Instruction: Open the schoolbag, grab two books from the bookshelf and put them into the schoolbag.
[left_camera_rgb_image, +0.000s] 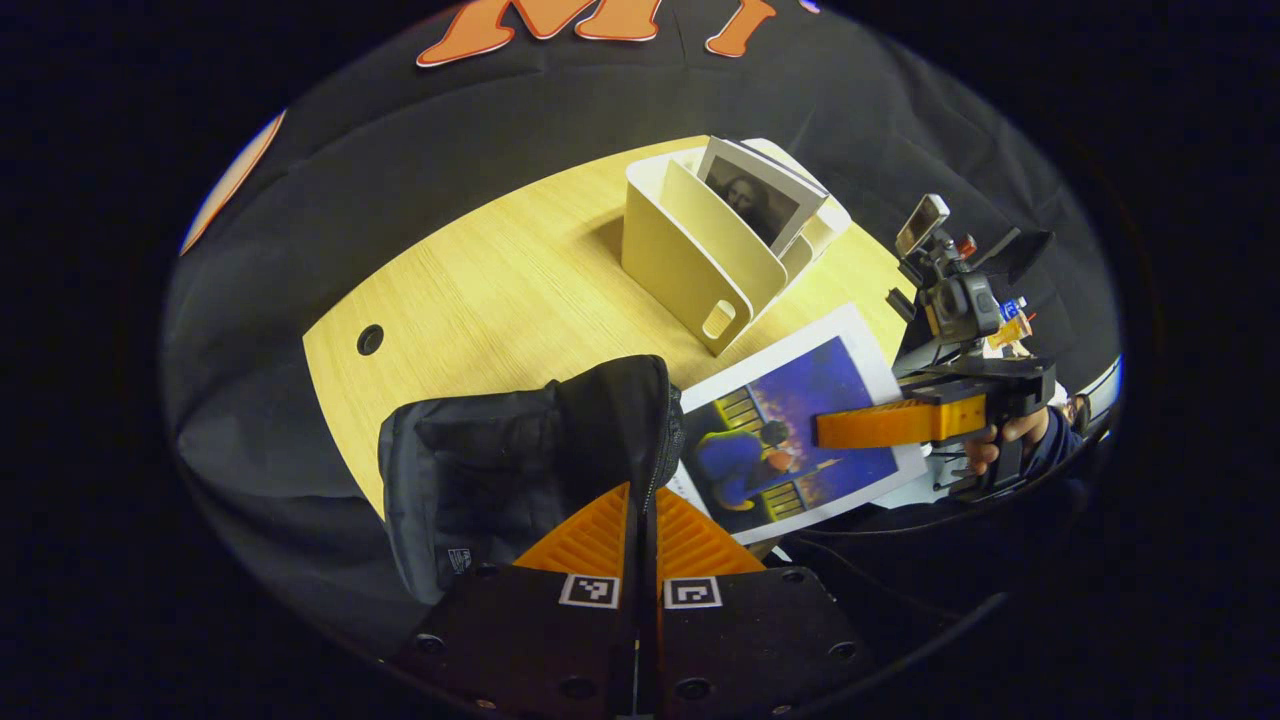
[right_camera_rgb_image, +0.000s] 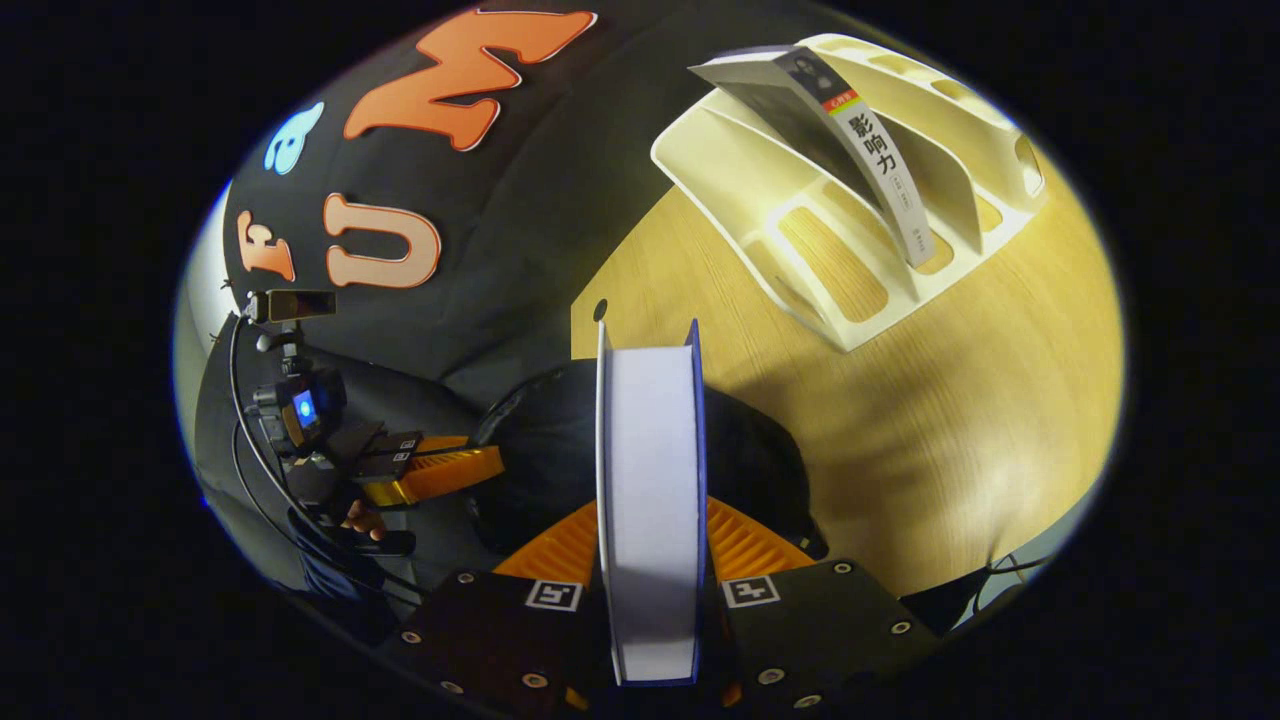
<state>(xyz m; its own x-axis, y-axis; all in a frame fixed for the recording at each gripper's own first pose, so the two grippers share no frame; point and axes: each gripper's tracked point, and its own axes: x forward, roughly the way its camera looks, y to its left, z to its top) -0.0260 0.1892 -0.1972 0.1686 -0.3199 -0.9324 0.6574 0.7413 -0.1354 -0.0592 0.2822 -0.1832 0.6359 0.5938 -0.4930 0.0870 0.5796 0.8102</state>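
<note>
Left tool (left_camera_rgb_image: 640, 520) clamps the schoolbag (left_camera_rgb_image: 520, 470) rim, likely holding its mouth open. Right tool (right_camera_rgb_image: 650, 560) grips a book (right_camera_rgb_image: 650, 500) edge-up above the bag; second book (right_camera_rgb_image: 860, 150) sits in the bookshelf (right_camera_rgb_image: 800, 220) on the bench (right_camera_rgb_image: 950, 400).

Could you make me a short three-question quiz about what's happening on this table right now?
1. True or false: the right gripper is shut on a book.
2. How many books stand in the bookshelf?
3. The left gripper grips: A) the schoolbag B) a book C) nothing.

Key:
1. True, both fingers press the book's covers.
2. One.
3. A, it pinches the bag's zipper edge.
</note>
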